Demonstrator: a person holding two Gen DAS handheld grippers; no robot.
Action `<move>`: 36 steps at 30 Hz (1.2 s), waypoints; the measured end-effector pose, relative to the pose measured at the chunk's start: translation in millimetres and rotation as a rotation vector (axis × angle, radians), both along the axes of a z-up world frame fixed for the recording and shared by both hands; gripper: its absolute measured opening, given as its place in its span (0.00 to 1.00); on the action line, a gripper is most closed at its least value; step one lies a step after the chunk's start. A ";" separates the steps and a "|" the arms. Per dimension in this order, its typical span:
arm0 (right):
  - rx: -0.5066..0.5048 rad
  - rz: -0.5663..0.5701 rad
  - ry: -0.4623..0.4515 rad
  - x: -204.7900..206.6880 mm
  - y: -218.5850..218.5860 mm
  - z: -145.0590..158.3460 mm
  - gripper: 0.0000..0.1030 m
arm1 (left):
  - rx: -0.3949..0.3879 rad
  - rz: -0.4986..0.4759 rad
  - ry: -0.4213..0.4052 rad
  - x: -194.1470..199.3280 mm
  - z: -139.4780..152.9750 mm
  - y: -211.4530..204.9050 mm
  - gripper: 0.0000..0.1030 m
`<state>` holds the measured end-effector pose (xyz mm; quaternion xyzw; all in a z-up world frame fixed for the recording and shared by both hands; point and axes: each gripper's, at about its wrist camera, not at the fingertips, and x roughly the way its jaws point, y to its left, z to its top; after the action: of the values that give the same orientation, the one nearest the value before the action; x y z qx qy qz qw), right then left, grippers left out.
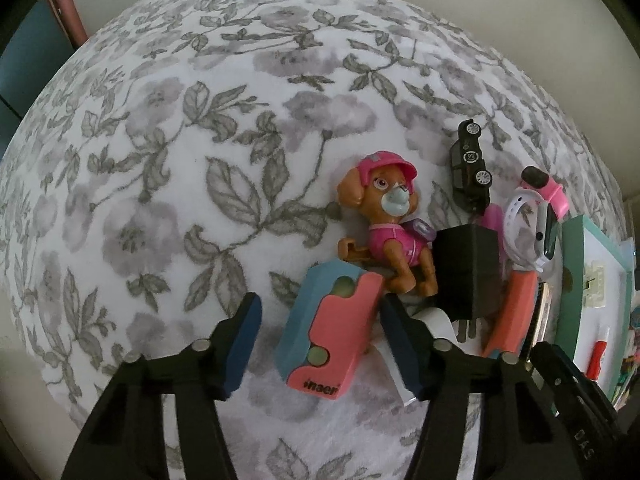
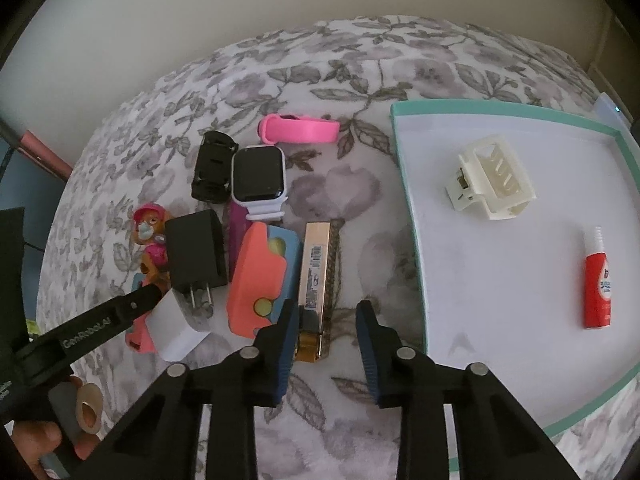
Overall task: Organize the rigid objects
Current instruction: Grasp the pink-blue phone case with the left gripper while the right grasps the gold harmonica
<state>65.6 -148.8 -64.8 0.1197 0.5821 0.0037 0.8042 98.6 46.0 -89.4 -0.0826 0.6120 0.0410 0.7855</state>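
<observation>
My left gripper (image 1: 320,344) points down at a floral bedspread, open, with a pink-and-blue block (image 1: 324,332) between its fingers. The right finger is at the block's edge and a gap shows on the left. My right gripper (image 2: 328,344) is open over the lower end of a gold bar with a barcode (image 2: 316,272). The bar lies against the left finger, clear of the right one. Beside it lie a second pink-and-blue block (image 2: 262,272), a black plug (image 2: 196,256), a toy dog (image 1: 384,220), a black toy car (image 2: 212,168), a white watch (image 2: 258,180) and a pink band (image 2: 300,130).
A teal-rimmed white tray (image 2: 500,300) lies to the right on the bed, holding a white hair clip (image 2: 490,184) and a small red bottle (image 2: 598,280). A white charger (image 2: 178,328) lies by the left gripper's arm (image 2: 100,320). A hand shows at the lower left.
</observation>
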 end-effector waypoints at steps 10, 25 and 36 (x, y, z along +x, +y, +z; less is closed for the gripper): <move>-0.052 0.066 0.004 4.6 17.2 1.6 0.27 | 0.031 -0.026 0.030 4.6 -6.3 -11.0 0.54; -0.074 0.078 0.047 3.7 17.5 -9.2 0.23 | 0.038 0.002 0.041 3.1 -7.0 5.6 0.54; -0.104 0.075 0.036 11.1 19.5 -16.0 0.20 | 0.074 -0.029 0.051 5.1 -14.4 -3.2 0.54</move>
<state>76.7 -129.3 -80.8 0.0562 0.6001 0.0014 0.7979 103.7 42.9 -103.8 -0.0436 0.6309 0.0545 0.7727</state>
